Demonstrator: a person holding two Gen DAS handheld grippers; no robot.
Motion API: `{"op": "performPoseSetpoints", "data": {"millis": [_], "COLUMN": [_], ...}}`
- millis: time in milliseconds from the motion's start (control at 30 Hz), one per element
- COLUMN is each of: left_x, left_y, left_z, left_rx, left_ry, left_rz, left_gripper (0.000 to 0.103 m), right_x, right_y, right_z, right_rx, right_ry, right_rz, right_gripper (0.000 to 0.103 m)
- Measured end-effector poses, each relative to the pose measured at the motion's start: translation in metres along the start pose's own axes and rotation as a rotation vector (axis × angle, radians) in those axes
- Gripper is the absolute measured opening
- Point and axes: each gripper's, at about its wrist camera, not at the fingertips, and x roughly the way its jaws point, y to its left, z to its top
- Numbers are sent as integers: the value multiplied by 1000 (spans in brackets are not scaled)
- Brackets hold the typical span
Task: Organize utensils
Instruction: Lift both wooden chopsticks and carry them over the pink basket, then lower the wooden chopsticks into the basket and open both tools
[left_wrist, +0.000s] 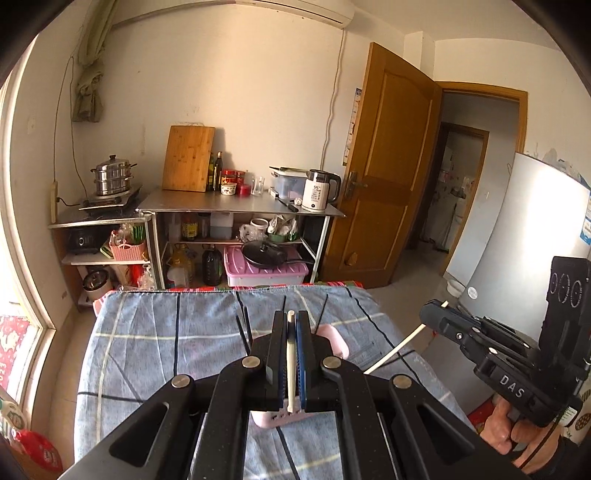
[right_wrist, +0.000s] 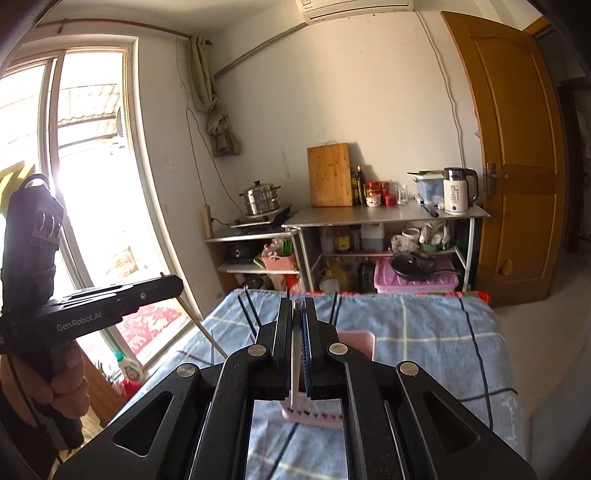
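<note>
While each gripper is clamped on one white chopstick, the left gripper (left_wrist: 291, 332) and right gripper (right_wrist: 297, 325) hover above the pink utensil holder (right_wrist: 356, 341) on the checked cloth (right_wrist: 424, 332). Each thin stick is pinched near one end, so I judge it could pivot, slip, or miss the holder.

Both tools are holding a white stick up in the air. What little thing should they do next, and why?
Probably lower the left tool so its white chopstick drops into the pink plastic holder just below on the blue checked cloth. The right tool also grips a white chopstick, and black chopsticks already stand there.
</note>
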Motion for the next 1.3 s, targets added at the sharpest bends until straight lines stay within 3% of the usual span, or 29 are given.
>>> {"op": "performPoseSetpoints", "data": {"millis": [300,867,1200,1300], "left_x": [43,111,117,106], "left_y": [21,39,38,36], "left_z": [0,-48,-59,-56], "left_rx": [-44,-52,-33,-32], "left_ry": [35,162,185,159], "left_rz": [22,37,38,38], "left_gripper": [4,4,6,17], "right_x": [36,108,114,106], "right_y": [-2,-24,-21,-22], "right_z": [6,-42,-50,-46], "right_rx": [-15,13,-6,-3], "right_ry": [17,183,234,214], "right_rz": [-15,-31,-10,-12], "right_gripper": [5,5,9,11]}}
